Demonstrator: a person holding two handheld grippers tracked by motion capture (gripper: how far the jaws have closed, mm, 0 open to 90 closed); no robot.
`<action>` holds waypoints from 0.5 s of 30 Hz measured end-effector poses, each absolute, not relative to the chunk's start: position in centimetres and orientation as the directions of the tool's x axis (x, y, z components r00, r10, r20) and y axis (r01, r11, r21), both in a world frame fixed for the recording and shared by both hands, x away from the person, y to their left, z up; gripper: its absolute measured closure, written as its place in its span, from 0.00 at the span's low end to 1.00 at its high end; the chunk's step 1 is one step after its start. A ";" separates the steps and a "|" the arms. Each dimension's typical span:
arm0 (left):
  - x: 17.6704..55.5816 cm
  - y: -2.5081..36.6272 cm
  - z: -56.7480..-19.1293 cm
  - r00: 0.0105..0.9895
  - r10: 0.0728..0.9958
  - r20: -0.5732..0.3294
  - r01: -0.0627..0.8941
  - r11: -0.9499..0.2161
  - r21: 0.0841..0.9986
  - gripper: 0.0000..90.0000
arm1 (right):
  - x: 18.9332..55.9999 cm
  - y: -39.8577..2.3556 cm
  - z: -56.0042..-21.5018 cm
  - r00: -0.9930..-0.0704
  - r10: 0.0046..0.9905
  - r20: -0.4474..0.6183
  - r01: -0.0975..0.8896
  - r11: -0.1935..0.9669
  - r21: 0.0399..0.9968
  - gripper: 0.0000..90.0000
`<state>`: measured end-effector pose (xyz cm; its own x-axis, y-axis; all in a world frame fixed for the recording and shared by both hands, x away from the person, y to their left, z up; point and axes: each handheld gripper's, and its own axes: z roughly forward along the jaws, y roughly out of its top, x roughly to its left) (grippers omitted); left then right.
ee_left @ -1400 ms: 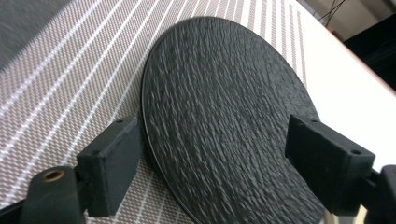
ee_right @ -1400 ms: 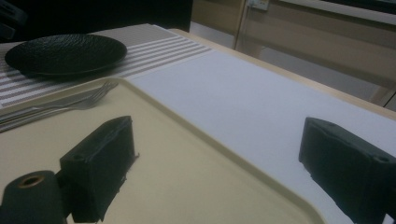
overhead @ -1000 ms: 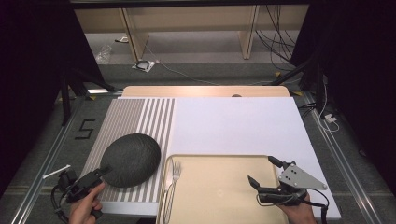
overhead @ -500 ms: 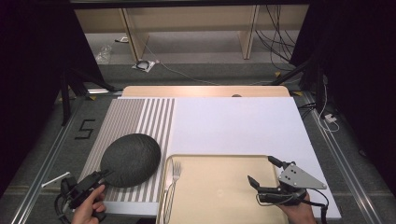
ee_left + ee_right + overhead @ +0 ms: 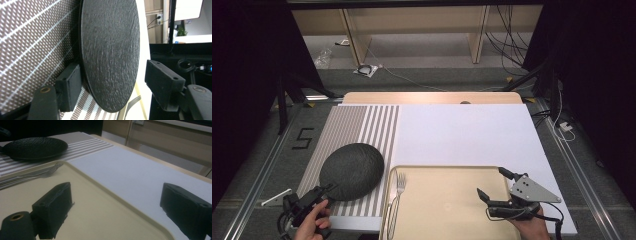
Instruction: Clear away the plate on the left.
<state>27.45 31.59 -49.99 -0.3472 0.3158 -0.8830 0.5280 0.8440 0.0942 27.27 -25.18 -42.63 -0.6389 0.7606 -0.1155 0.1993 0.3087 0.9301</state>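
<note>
1. We see the left hand (image 5: 312, 222) at the desk's near left corner, holding the left gripper (image 5: 323, 191) low and pointed at the near rim of the black plate (image 5: 352, 171).
2. In the left gripper view the plate (image 5: 110, 52) rim sits between the jaws: one pad (image 5: 68, 87) is at or against the underside, the other pad (image 5: 162, 85) stands off the top face. Released, not yet clamped.
3. Its jaws have just been closing, with the plate rim between them.
4. The right hand (image 5: 529, 227) is at the desk's near edge, right of centre. The right gripper (image 5: 494, 182) hovers level over the right part of the tray (image 5: 447, 200), jaws wide apart, nothing between them.
5. Versus a second ago: we see the left hand and gripper slightly farther left and nearer the desk's near edge, the small white part (image 5: 276, 198) on the floor left of the desk now uncovered. Plate, tray, fork (image 5: 396, 192) and right gripper unchanged.
6. Plate: round, matte black, rough textured top, shallow. It lies flat on the striped mat (image 5: 357, 130) at the desk's near left, just left of the tray.
7. The fork lies along the tray's left edge, tines toward the far side.
</note>
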 end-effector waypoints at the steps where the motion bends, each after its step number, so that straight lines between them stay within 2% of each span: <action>1: 27.4 31.5 -50.0 -0.346 0.311 -0.885 0.525 0.846 0.092 0.36 | 27.3 -25.2 -42.6 -0.639 0.761 -0.116 0.199 0.309 0.930 0.13; 7: 27.2 31.1 -50.4 -0.365 0.265 -0.892 0.498 0.865 0.054 0.40 | 27.3 -25.2 -42.6 -0.641 0.759 -0.118 0.198 0.312 0.929 0.13; 15: 27.4 30.5 -51.0 -0.367 0.251 -0.896 0.484 0.874 0.047 0.48 | 27.3 -25.0 -42.7 -0.642 0.758 -0.116 0.199 0.311 0.929 0.13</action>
<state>27.39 30.47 -50.99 -0.3666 0.2509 -0.8959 0.4836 0.8741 0.0469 27.28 -25.02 -42.66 -0.6420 0.7579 -0.1160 0.1994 0.3112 0.9292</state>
